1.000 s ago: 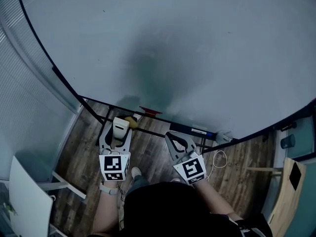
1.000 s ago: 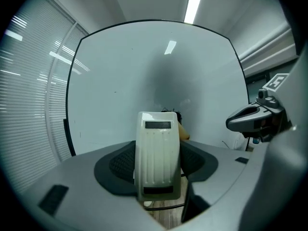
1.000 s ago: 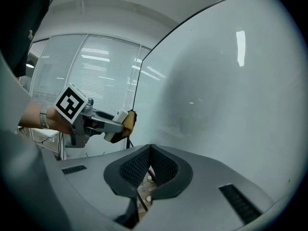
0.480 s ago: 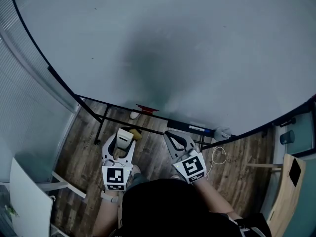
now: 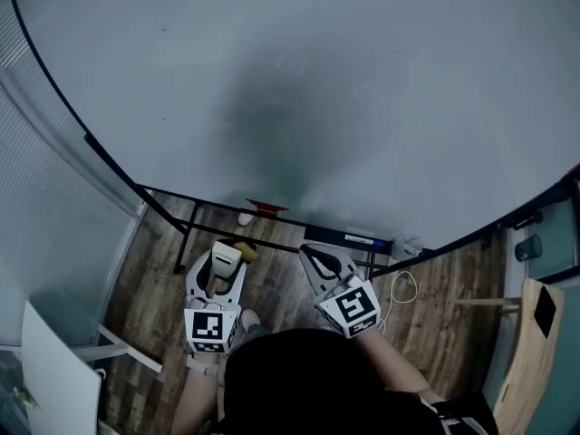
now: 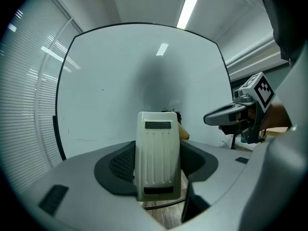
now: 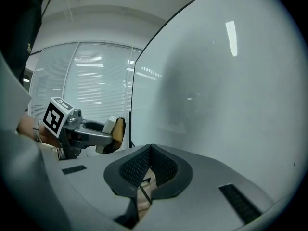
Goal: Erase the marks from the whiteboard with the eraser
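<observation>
A large whiteboard (image 5: 317,89) fills the upper head view, with only faint specks and a thin line showing on it. My left gripper (image 5: 222,259) is held low in front of the board's bottom edge, shut on a cream ribbed eraser (image 6: 158,160) with a yellow felt side (image 5: 243,251). The eraser (image 5: 224,263) stands upright between the jaws. My right gripper (image 5: 319,259) is beside it on the right, shut with nothing between its tips (image 7: 150,150). In the left gripper view the right gripper (image 6: 226,115) shows at the right; the left gripper (image 7: 91,127) shows in the right gripper view.
The board's black frame and stand (image 5: 190,220) run along its lower edge. A red item (image 5: 263,207) and a marker (image 5: 358,239) rest on the tray rail. White blinds (image 5: 45,207) are at the left, a wooden chair (image 5: 530,352) at the right, wood floor (image 5: 154,279) below.
The left gripper with the eraser came down and back from the tray rail toward the person, then steadied. The right gripper barely moved.
</observation>
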Available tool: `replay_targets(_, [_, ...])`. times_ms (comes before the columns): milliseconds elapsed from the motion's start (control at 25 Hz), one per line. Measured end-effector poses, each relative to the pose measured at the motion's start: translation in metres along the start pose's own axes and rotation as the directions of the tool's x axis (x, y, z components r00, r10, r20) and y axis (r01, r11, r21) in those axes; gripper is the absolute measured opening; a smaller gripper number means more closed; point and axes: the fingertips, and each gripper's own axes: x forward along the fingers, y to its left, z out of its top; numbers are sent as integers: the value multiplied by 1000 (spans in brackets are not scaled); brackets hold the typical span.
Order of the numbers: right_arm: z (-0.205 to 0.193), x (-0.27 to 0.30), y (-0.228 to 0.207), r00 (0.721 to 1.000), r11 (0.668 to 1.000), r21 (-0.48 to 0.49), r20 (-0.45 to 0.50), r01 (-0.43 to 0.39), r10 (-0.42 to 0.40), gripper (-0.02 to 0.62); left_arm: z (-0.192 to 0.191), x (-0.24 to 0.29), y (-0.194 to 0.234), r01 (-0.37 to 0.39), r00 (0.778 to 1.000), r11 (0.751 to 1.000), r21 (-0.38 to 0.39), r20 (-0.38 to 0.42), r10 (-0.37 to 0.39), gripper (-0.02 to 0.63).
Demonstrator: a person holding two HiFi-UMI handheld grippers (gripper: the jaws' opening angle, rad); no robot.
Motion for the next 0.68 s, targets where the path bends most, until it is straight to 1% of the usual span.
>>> replay_targets(200, [3, 0, -3, 1000, 1000, 17, 8, 10, -10, 28, 8, 6, -1, 9, 1000, 1000, 28, 4, -9, 267])
replay_targets(480, [4, -2, -6, 1000, 1000, 22, 8, 12, -12, 28, 13, 11, -2, 10, 1000, 1000, 10, 26, -10, 267])
replay_targets(680, [3, -5, -8, 1000, 1000, 22, 4, 15, -15, 28, 19, 10, 1, -18, 1000, 1000, 8, 14, 18, 267])
